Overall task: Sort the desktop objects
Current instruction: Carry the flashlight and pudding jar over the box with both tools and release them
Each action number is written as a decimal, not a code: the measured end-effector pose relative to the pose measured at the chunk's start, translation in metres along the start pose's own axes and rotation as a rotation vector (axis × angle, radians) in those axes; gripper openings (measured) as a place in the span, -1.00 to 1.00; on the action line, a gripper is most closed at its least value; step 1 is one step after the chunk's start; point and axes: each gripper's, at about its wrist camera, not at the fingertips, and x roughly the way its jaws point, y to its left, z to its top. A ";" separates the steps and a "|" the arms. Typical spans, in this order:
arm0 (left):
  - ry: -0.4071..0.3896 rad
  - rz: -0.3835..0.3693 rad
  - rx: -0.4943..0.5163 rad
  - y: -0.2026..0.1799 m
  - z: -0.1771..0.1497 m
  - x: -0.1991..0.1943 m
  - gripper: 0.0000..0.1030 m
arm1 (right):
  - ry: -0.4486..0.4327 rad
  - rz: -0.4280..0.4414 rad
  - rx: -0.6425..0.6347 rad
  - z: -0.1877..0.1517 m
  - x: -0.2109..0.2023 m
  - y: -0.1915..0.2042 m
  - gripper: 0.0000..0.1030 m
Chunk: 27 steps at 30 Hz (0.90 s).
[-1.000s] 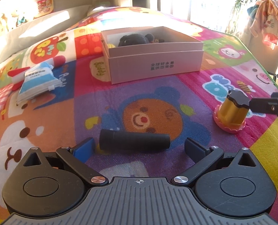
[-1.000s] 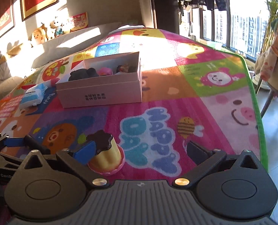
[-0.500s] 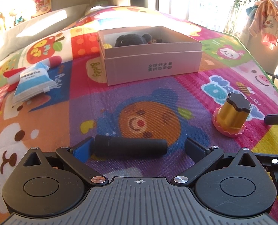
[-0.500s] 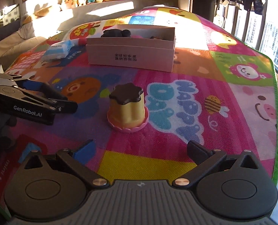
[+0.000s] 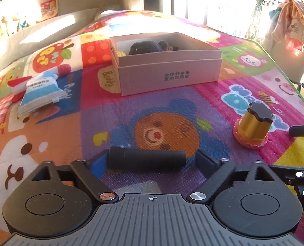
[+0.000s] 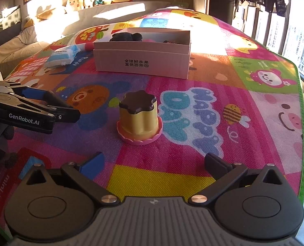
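Observation:
A black cylinder (image 5: pixel 146 160) lies crosswise on the colourful mat, right between the fingers of my open left gripper (image 5: pixel 152 162); its left end touches the blue pad. A yellow pudding toy (image 6: pixel 139 116) with a dark top and pink base stands on the mat ahead of my open, empty right gripper (image 6: pixel 154 163); it also shows in the left wrist view (image 5: pixel 253 126). The pink open box (image 5: pixel 166 69) holds a black plush and small items; it also shows in the right wrist view (image 6: pixel 143 60). The left gripper (image 6: pixel 49 102) appears at the left of the right wrist view.
A blue-and-white tissue pack (image 5: pixel 40 93) lies at the left on the mat, also in the right wrist view (image 6: pixel 61 55), with a red-and-white item (image 5: pixel 57 70) behind it. The mat's green edge (image 6: pixel 302 123) drops off at the right. Cushions and plush toys sit at the back.
My right gripper has drawn back from the pudding toy, which now stands clear ahead of it. My left gripper has edged closer around the black cylinder.

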 end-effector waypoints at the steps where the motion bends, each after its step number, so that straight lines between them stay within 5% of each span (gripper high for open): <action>1: -0.002 0.002 0.003 -0.001 0.000 0.000 0.73 | -0.001 0.000 0.000 0.000 0.000 0.000 1.00; 5: -0.014 0.003 0.021 -0.003 -0.001 -0.003 0.56 | 0.001 -0.002 -0.001 0.000 0.000 0.000 1.00; 19: 0.006 -0.011 0.015 0.000 -0.010 -0.019 0.55 | 0.033 0.014 0.000 0.039 0.023 0.010 0.96; 22: 0.008 -0.014 0.010 0.002 -0.011 -0.020 0.55 | 0.058 0.019 0.013 0.043 0.030 0.010 0.68; 25: 0.010 -0.022 0.008 0.002 -0.010 -0.020 0.55 | 0.063 0.030 -0.007 0.046 0.025 0.011 0.07; 27: 0.009 -0.038 -0.001 0.003 -0.007 -0.020 0.55 | 0.070 0.034 -0.002 0.048 0.021 0.010 0.08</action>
